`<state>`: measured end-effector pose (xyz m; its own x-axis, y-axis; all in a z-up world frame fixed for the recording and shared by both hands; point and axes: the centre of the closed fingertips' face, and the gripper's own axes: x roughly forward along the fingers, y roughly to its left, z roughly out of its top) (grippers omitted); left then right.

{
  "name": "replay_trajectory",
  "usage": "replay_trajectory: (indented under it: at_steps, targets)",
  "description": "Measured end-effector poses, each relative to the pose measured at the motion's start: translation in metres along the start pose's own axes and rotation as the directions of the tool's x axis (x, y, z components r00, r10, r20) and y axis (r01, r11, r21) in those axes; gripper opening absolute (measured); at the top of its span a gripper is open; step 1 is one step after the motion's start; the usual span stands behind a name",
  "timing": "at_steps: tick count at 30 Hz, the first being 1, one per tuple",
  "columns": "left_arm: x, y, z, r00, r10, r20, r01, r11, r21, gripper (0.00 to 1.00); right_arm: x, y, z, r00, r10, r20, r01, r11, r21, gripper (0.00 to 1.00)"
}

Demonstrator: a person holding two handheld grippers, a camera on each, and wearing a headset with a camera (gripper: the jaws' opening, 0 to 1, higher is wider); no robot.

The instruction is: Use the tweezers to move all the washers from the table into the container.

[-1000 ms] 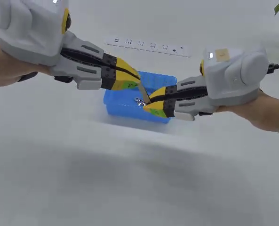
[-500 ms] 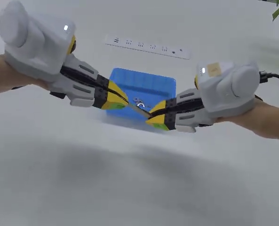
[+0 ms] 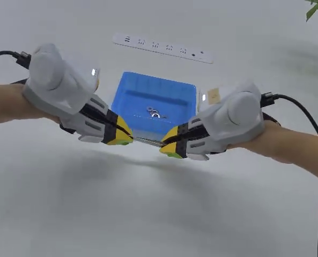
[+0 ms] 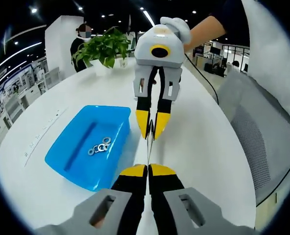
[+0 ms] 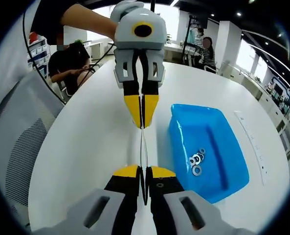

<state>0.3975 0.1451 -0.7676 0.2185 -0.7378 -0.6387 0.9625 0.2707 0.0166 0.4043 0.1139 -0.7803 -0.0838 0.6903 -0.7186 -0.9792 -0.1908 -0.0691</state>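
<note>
The tweezers (image 3: 146,141) are clamped at both ends by the closed left gripper (image 3: 127,138) and right gripper (image 3: 165,147). In the container (image 3: 175,91) at twelve o'clock, washers (image 3: 154,113) are gathered.

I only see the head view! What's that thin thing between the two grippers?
Observer: Tweezers. In the left gripper view, the left gripper and the right gripper are each shut on one end.
Kid: How many washers are in the container?
Observer: The right gripper view shows them bunched, roughly five; they overlap, so no exact count.
Kid: Anyone else around?
Observer: Yes, a person in dark clothes beyond the table edge.
</note>
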Motion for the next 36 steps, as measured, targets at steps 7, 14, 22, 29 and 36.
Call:
replay_trajectory:
  at_steps: [7,14,22,29,36]
  targets:
    - [0.016,0.001,-0.025,0.9949,0.021,-0.098,-0.016,0.998,0.052,0.04,0.014,-0.002,-0.009,0.9990,-0.009,-0.043,0.008,1.000,-0.010,0.08]
    - [0.027,-0.001,-0.028,0.9943,0.017,-0.106,-0.014,1.000,0.026,0.05,0.018,0.001,-0.015,0.9975,0.003,-0.070,0.000,0.999,0.040,0.09]
    - [0.030,-0.004,-0.027,0.9906,0.019,-0.135,-0.013,0.999,0.046,0.08,0.019,0.005,-0.020,0.9962,0.016,-0.085,-0.013,0.999,0.037,0.10]
    - [0.025,-0.002,-0.028,0.9910,0.011,-0.134,-0.010,1.000,0.007,0.10,0.020,0.007,-0.020,0.9932,0.011,-0.116,-0.007,1.000,0.030,0.11]
    - [0.017,-0.001,-0.029,0.9902,0.043,-0.133,-0.043,0.999,0.007,0.24,0.016,0.000,-0.023,0.9899,-0.034,-0.138,0.042,0.997,0.057,0.25]
